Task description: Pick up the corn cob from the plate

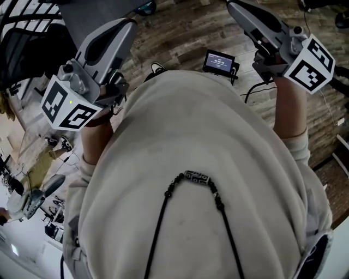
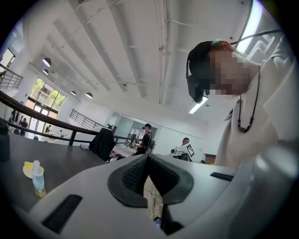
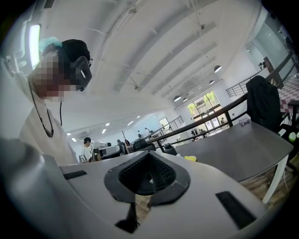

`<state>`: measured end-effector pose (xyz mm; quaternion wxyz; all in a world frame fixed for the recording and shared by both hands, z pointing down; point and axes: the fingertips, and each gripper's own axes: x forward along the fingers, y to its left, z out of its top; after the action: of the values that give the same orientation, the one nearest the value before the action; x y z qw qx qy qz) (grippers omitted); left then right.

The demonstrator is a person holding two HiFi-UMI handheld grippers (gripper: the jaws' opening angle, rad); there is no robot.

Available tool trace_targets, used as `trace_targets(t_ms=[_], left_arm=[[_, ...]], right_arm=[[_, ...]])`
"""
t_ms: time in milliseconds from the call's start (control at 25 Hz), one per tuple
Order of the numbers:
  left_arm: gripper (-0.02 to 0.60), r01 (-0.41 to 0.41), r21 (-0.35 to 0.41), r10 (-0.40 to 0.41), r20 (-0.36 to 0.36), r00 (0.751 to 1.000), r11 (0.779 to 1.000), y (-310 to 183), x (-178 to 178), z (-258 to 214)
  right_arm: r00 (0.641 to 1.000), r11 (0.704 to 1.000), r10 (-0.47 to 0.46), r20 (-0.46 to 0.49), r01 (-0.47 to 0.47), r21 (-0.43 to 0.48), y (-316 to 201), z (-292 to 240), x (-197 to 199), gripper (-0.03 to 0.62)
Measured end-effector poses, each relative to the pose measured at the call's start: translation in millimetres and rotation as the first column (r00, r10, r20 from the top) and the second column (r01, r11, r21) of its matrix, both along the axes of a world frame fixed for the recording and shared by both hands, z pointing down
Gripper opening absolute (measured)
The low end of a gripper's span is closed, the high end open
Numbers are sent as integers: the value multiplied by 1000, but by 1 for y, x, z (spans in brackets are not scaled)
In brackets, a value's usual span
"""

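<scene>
**A:** So, head view first. Where's the cob?

**B:** Not in it. The person's pale top fills most of the view, with wooden floor at 12 o'clock. The left claw (image 1: 126,24) is up at 10 o'clock and the right claw (image 1: 235,7) at 1 o'clock. No plate or table shows here.

**A:** Left gripper view?

**B:** The jaws are pressed together with nothing between them. A dark table (image 2: 70,158) spreads from 8 to 9 o'clock. On it stands a bottle (image 2: 38,179), and just behind that is a yellow blob (image 2: 28,169). It's likely the cob on its plate, but it's too small to be sure.

**A:** Right gripper view?

**B:** These jaws are also closed on nothing. The table (image 3: 243,149) runs off toward 3 o'clock, and a yellow blob (image 3: 190,158) lies well out on it, at 3 o'clock from the jaw tips.

**A:** So what does the next move turn on?

**B:** The blob lies off to 9 o'clock of the left claw and 3 o'clock of the right, so I'd judge that neither claw points at it. Whichever goes must swing toward the table and spread its jaws first. I can't tell the cob's long axis. It looks equally small in both views, so I wouldn't say which hand is nearer.
</scene>
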<state>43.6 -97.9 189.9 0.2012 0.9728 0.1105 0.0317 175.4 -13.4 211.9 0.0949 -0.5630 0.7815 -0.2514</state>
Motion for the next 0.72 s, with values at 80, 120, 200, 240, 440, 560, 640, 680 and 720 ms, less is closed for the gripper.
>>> trace_targets(t_ms=[80,120,200,240,440,560,640,680,720], left_arm=[[0,-17,-4,16,-5,1000,1000,-3,-1,2],[0,-24,-4,24,-7,1000,1000,-4,-1,4],[0,-32,-1,32,-9,999,999,-6,-2,8],[0,-34,1,34,-11,999,999,-8,-3,10],[0,-44,4,44,-26,999,999,-12,-8,16],[0,-40,1,40,-28,999,999,-12,-11,20],[0,-32,-1,32,-31,999,999,-14,-18,18],[0,-29,-1,29,-31,999,1000,-13,-22,16],[0,-27,-2,27,-31,999,1000,-11,-28,15]], right_arm=[[1000,1000,14,-11,-14,2,-4,-2,-2,15],[1000,1000,20,-16,-20,5,-4,-3,-4,16],[999,999,30,-15,-30,11,-3,-2,-7,15],[999,999,34,-16,-33,15,-3,-2,-8,15],[998,999,33,-44,-32,31,-10,-6,-16,15],[998,999,30,-54,-29,29,-12,-5,-18,15],[998,1000,23,-61,-22,22,-15,-8,-25,15],[998,1000,19,-65,-18,18,-15,-11,-29,15],[998,1000,17,-67,-16,13,-13,-13,-34,15]])
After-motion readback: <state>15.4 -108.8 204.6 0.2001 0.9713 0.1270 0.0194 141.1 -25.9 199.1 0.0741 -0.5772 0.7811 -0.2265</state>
